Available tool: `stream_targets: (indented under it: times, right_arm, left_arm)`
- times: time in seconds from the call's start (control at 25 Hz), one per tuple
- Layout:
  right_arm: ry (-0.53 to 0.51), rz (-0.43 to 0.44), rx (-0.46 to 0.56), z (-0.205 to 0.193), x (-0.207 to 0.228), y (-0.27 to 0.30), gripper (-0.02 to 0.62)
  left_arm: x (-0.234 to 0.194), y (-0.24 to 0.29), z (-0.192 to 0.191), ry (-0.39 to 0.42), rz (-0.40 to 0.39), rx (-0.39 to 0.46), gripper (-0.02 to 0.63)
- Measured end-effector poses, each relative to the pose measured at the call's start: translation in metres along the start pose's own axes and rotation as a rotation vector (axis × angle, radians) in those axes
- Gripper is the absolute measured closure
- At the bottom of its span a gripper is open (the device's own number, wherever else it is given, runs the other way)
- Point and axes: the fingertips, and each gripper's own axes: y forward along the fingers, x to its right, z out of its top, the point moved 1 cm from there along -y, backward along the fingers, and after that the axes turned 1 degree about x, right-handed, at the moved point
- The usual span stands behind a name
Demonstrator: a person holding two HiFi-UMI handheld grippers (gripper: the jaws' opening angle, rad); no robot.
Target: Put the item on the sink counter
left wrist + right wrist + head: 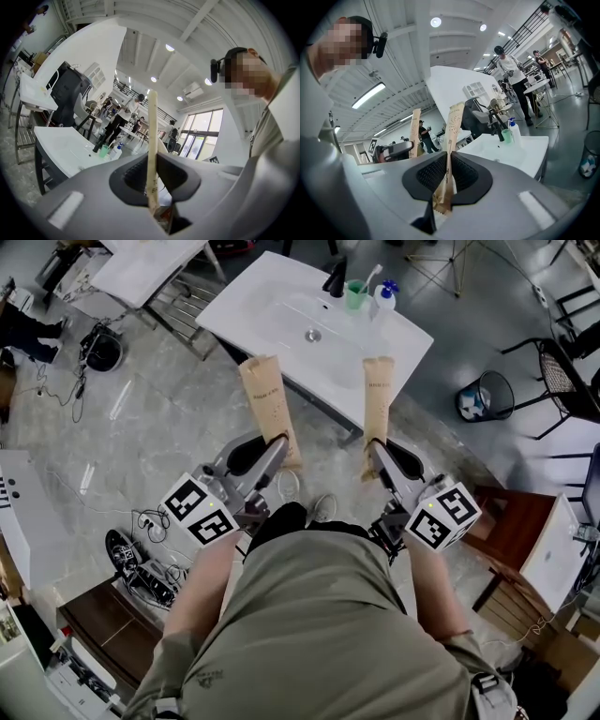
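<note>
Jaws of left gripper (281, 448) pinch narrow on left paper packet (265, 395); right gripper (377, 451) same on right paper packet (378, 395). Both packets are in the air, in front of white sink counter (253, 306), not on it. Green cup (355, 294) sits by faucet (335, 277).

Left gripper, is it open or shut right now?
Shut on a flat brown paper packet: in the left gripper view the left gripper clamps its lower end from both sides.

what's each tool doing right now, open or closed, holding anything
left tool: closed on a brown paper packet
right tool: closed on a second brown paper packet
</note>
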Motion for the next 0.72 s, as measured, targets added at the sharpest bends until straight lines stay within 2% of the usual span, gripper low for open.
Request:
stream_targets:
  times: [0.52,0.72]
  right_arm:
    - [0.008,-0.016,0.008,0.006,-0.001,0.015,0.555]
    - [0.006,-0.033,-0.002,0.009,0.002,0.051,0.555]
  left_arm:
    - [-0.018,0.002,0.01,-0.01,-0.018,0.004,0.558]
    - [-0.054,0.007,0.025,-0.02,-0.031,-0.01,0.558]
